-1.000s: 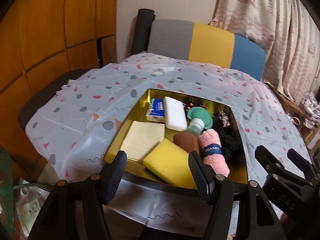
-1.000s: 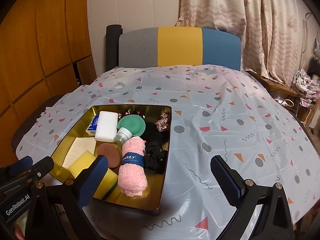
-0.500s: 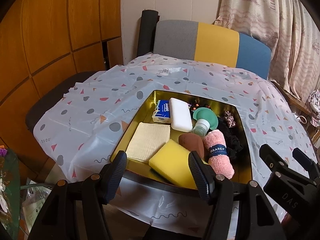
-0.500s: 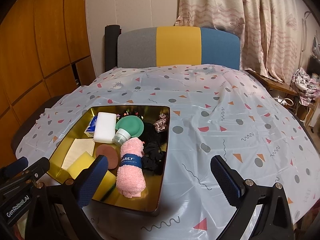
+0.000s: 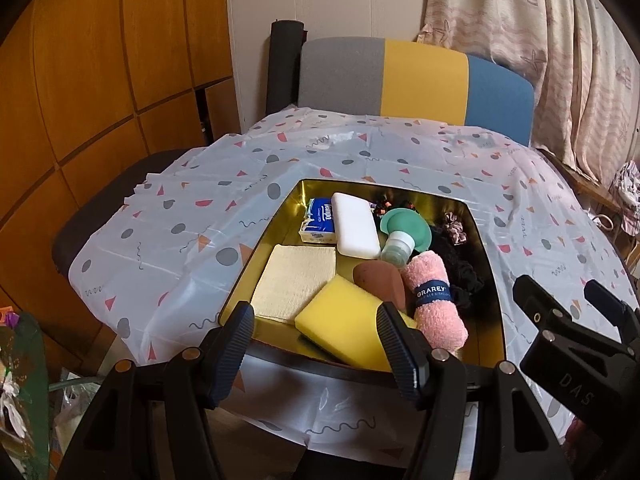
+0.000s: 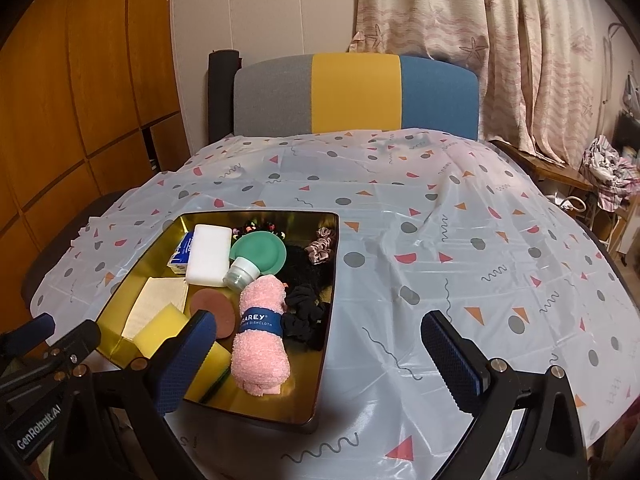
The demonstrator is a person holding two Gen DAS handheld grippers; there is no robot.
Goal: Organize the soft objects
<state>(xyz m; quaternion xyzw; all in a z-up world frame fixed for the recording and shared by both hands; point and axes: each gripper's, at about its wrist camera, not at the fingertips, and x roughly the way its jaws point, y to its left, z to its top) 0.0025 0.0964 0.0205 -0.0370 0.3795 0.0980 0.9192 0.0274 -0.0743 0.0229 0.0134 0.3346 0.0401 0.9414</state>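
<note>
From the left wrist view, the left claw (image 5: 316, 340) is hanging wide and empty at the near rim of the gold tray (image 5: 490, 280), which is sitting on the table (image 5: 168, 232) under its spotted cover. The yellow sponge (image 5: 344, 326) is lying just beyond the fingertips, touching the brown puff (image 5: 380, 280) and the pink rolled towel (image 5: 434, 300). Reaching for the sponge is risking a nudge to those two neighbours, because all three are crowding the same corner. The thin beige cloth (image 5: 296, 276) is lying flat on the tray floor, so fingers are likely to be scraping metal and sliding the tray rather than lifting fabric. The right claw's body is showing at the frame's right edge, close enough that the two tools could be colliding over the tray.

From the right wrist view, the right claw (image 6: 320, 344) is also standing wide with nothing between its fingers, hovering above the tray's near right corner. The black scrunchies (image 6: 306, 312) are lying tangled beside the towel, so one pinch may be dragging several out together. The green cap bottle (image 6: 240, 272) is tilting against the towel and may be rolling if the towel is lifted.
</note>
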